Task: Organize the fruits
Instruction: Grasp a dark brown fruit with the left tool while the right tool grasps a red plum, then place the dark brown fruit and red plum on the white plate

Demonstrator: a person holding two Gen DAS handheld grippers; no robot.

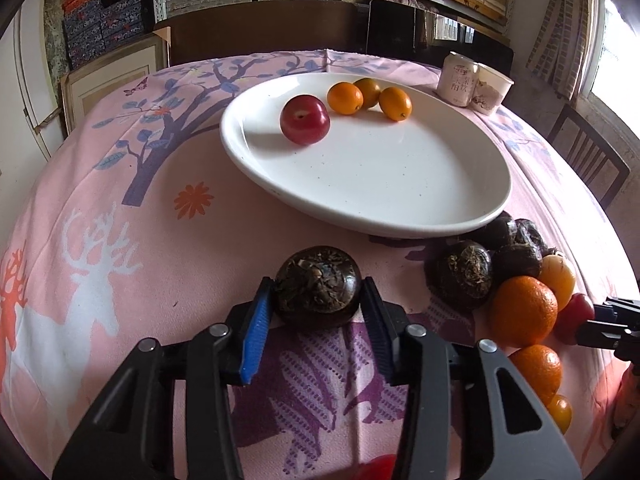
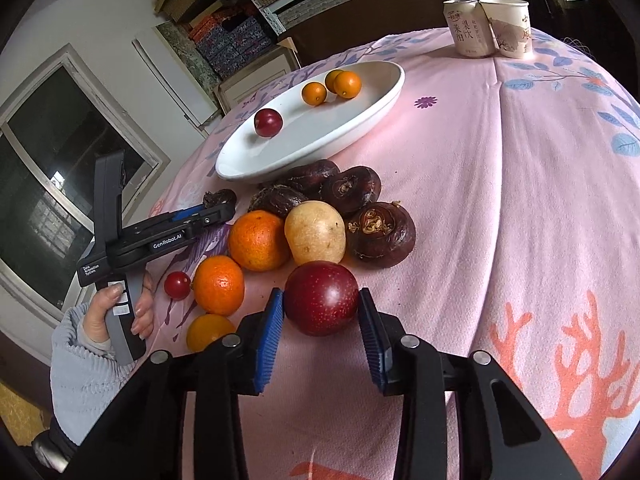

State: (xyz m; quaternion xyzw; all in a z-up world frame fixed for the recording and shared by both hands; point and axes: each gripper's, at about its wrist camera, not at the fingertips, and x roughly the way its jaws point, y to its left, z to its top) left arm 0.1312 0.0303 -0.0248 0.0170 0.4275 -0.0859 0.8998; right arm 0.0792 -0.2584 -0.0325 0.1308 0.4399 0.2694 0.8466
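Left gripper [image 1: 318, 300]: we see its blue pads pressed against both sides of a dark water chestnut [image 1: 318, 286] that sits on the counter [image 1: 160, 240], just in front of the plate.
Right gripper [image 2: 320, 314]: we see it closed around a dark red plum [image 2: 321, 298], which rests on the pink cloth at the near edge of the fruit pile.
Plate [image 1: 400, 216]: white and oval, it holds a red plum [image 1: 305, 119] and three small orange kumquats [image 1: 345, 98] toward its far side.
Fruit pile [image 2: 316, 232]: oranges, a pale yellow fruit, more water chestnuts and a small red fruit lie bunched together beside the plate.
Far corner: we see a drink can [image 2: 466, 26] touching a paper cup [image 2: 510, 28].
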